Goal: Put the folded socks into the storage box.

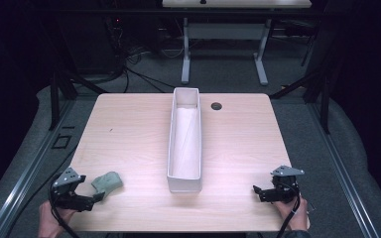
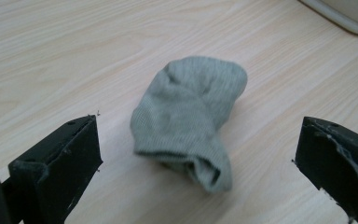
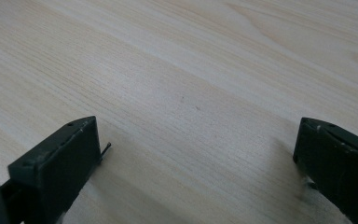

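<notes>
One grey sock (image 2: pixel 189 119) lies crumpled near the table's (image 1: pixel 129 129) left front corner, between the left gripper's (image 2: pixel 196 154) wide jaws. Recommend advancing, closing mid-bundle. Right gripper (image 3: pixel 198 158) gapes, empty.

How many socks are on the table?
1. The grey-green sock lies near the table's front left corner, just ahead of the open left gripper. The white bin's near end is partly hidden, though.

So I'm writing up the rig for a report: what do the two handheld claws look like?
Both the left claw and the right claw are black, with two blocky, angular jaws whose edges look scuffed. Each carries a grey three-cornered plate on top and trails a black cable by the person's hand. No sleeves are visible.
</notes>
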Motion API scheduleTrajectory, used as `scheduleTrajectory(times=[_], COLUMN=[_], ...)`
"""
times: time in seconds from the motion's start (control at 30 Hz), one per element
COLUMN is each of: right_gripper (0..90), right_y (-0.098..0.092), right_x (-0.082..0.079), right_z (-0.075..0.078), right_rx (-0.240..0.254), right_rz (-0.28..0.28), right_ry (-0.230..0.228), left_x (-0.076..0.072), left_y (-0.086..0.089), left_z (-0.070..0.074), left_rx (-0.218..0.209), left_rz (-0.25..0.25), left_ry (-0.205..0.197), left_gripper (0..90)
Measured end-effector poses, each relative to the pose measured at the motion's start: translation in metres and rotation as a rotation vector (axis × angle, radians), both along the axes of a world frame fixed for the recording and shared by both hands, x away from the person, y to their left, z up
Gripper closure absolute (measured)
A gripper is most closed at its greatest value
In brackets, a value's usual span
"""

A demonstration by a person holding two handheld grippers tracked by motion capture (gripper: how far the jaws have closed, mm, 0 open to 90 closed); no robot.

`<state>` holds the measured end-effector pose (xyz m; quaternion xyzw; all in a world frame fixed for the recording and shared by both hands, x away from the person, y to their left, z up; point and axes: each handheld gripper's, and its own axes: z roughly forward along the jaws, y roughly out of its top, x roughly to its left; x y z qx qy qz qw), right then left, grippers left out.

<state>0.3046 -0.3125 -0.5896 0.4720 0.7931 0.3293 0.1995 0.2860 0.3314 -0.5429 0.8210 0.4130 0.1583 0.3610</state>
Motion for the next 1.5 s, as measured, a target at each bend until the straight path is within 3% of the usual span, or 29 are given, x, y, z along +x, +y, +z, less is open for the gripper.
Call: scheduleTrajectory(times=[0.1,0.27,0.63,0.7,0.93,1.2,1.5], right_gripper=[0.1,0.1,0.2,0.3,0.3,0.3,0.1], right_y=[0.000,0.000,0.000,0.000,0.000,0.000,0.001], right_x=[0.000,0.000,0.000,0.000,0.000,0.000,0.000], right_z=[0.000,0.000,0.000,0.000,0.000,0.000,0.000], right_rx=[0.000,0.001,0.006,0.005,0.006,0.004,0.008], right_rz=[0.000,-0.001,-0.001,0.000,-0.001,0.001,0.003], right_ry=[0.000,0.001,0.002,0.003,0.003,0.002,0.003], left_x=[0.008,0.021,0.032,0.032,0.032,0.032,0.033], left_y=[-0.007,-0.017,-0.028,-0.028,-0.031,-0.032,-0.032], left_z=[-0.001,-0.005,-0.021,-0.022,-0.023,-0.020,-0.011], left_rx=[-0.004,0.030,0.111,0.111,0.123,0.134,0.065], left_rz=[-0.009,-0.005,-0.007,0.001,0.019,0.021,0.016], left_ry=[0.018,0.059,0.122,0.121,0.125,0.119,0.114], left_gripper=[0.2,1.6,36.7,44.9,60.6,65.6,66.3])
